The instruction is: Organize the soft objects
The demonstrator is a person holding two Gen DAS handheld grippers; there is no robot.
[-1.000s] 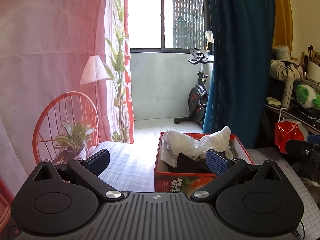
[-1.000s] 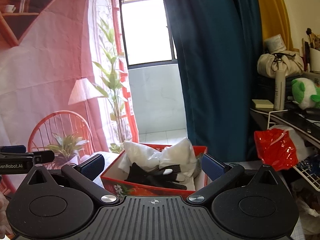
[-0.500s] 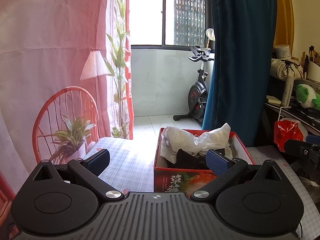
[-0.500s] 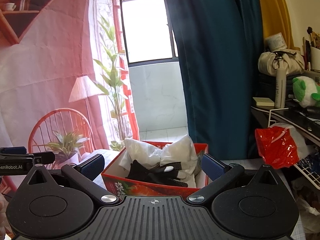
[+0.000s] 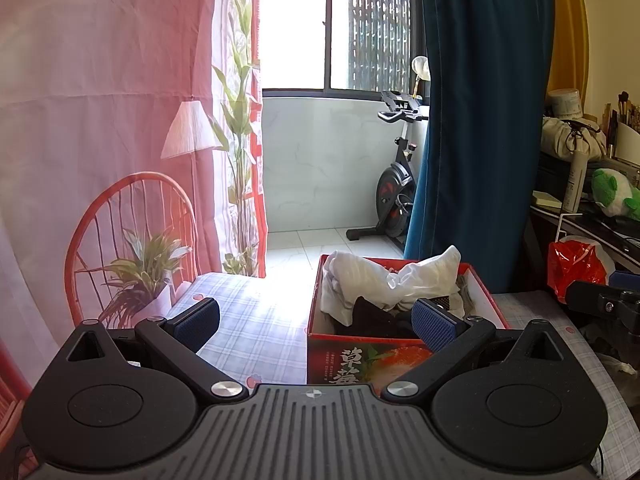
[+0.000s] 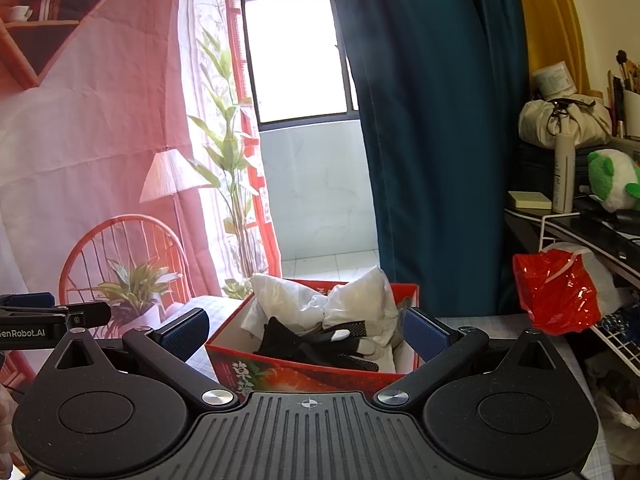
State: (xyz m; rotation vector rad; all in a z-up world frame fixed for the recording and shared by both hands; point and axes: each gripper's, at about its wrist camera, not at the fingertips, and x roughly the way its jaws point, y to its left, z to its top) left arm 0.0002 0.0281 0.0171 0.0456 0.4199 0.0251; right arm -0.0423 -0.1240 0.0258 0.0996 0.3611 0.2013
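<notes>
A red cardboard box [image 5: 344,356] [image 6: 304,376] stands on a checked tablecloth. It holds crumpled white cloth [image 5: 384,280] [image 6: 320,300] and black gloves [image 6: 308,344] with white fingertips; dark fabric [image 5: 372,316] shows in the left wrist view too. My left gripper [image 5: 316,320] is open and empty, hovering in front of the box, its right pad over the box's near edge. In the right wrist view my right gripper [image 6: 306,330] is open and empty, its fingers spanning the box from the near side.
The checked table [image 5: 256,320] extends left of the box. A red plastic bag [image 6: 556,292] and a wire rack [image 6: 616,344] crowd the right. The right gripper's tip [image 5: 600,300] shows at the right in the left wrist view. A blue curtain [image 5: 480,120] hangs behind the box.
Both views tilted slightly downward and drew back a little, so the box sits lower in frame. Both grippers stayed open and empty; the box contents did not move.
</notes>
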